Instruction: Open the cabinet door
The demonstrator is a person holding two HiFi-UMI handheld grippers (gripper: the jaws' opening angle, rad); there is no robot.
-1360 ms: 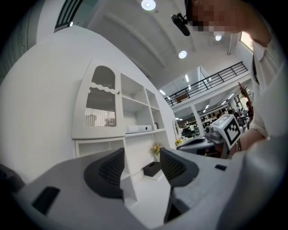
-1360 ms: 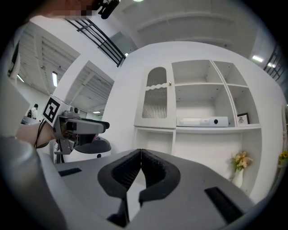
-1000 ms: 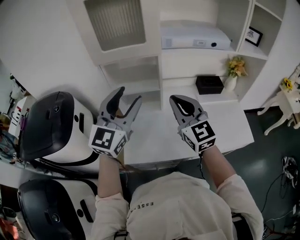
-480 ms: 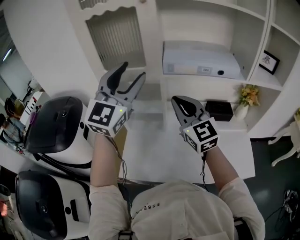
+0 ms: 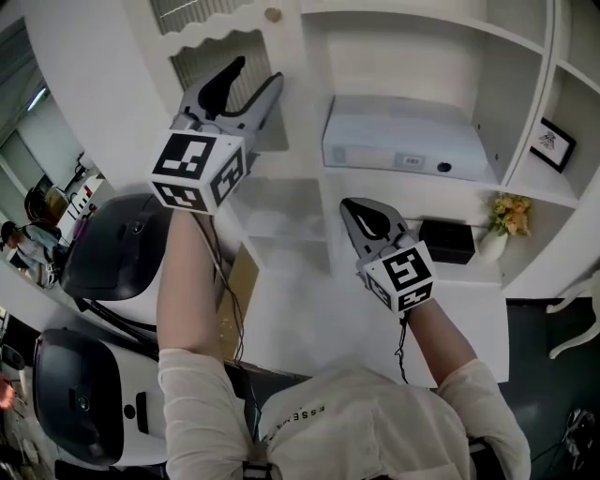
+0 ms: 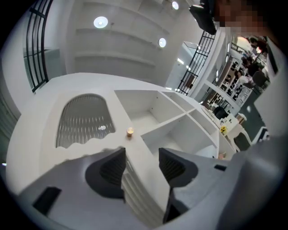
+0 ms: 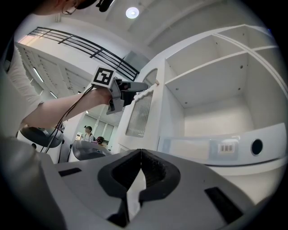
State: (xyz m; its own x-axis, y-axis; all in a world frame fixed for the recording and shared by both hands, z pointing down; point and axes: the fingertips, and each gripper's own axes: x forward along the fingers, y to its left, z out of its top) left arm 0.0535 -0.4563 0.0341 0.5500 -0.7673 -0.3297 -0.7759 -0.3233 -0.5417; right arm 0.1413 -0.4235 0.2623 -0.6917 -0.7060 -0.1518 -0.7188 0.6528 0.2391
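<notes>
Nearest, my right gripper (image 5: 354, 204) at 5 o'clock, jaws pressed together, empty. My left gripper (image 5: 256, 73) at 11 o'clock, jaws apart, nothing between. Beyond, cabinet door (image 6: 85, 119) closed; knob (image 6: 129, 131) at 12 o'clock off tips, untouched.

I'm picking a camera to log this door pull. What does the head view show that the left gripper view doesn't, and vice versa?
Head view only: the right tool and the black-and-white machines. Left gripper view only: ceiling lights and black railings. Both: the open left tool, short of the round knob on the cabinet door.
</notes>
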